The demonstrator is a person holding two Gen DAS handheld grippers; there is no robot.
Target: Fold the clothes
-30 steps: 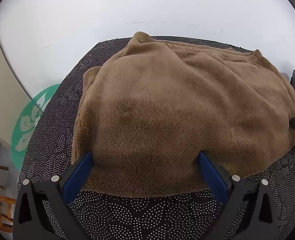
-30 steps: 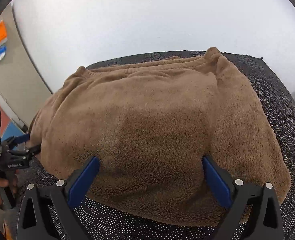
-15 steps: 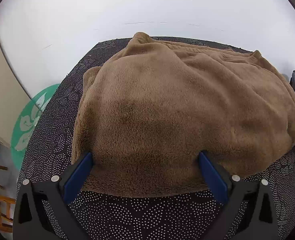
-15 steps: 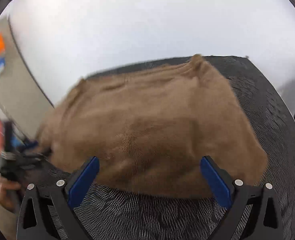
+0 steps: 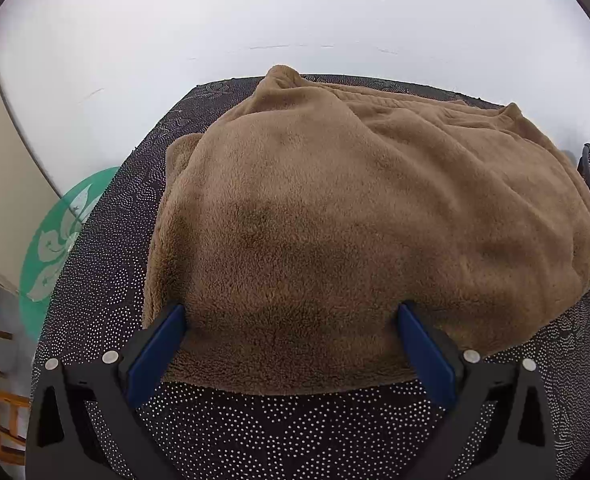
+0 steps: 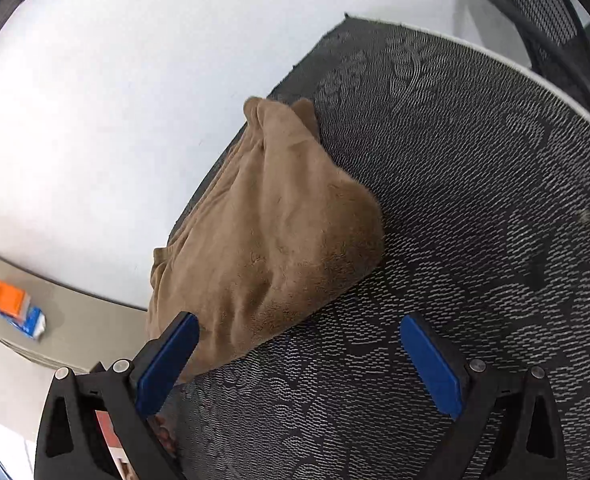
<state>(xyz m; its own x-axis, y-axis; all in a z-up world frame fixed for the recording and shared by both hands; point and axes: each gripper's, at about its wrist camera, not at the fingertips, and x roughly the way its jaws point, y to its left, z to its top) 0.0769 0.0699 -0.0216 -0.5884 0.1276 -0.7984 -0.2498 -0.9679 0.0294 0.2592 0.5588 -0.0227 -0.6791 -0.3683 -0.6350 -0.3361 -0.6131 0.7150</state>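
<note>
Fleece first: the brown garment (image 5: 359,220) covers most of the dotted black mat (image 5: 295,432) on the white table (image 5: 255,12), lying flat with its long axis running from my left to my right. Its near hem crosses the left view side to side, and its far edge bunches into a small peak toward the back of the mat.

From my left gripper (image 5: 291,344) the garment lies straight ahead and just below. The blue fingers (image 5: 155,352) are spread wide, one to each side of a stretch of the near hem, low against the fleece; I cannot tell whether the tips press into the pile or only sit beside it. Nothing is pinched.

My right gripper (image 6: 299,356) is turned well off to the side. In its view the garment (image 6: 271,232) sits up and to the left, its right end stopping short, and mostly bare mat (image 6: 475,200) lies between the spread fingers. Only the left finger overlaps the fleece edge in this view. This tool holds nothing too. A mesh chair (image 6: 543,4) shows beyond the table's far corner.

I judge the left hand the nearer one for the next grab: it is squared to the hem and would only need to come down and close. The right would have to swing back leftward to find the hem before any fold across the long axis could start.
</note>
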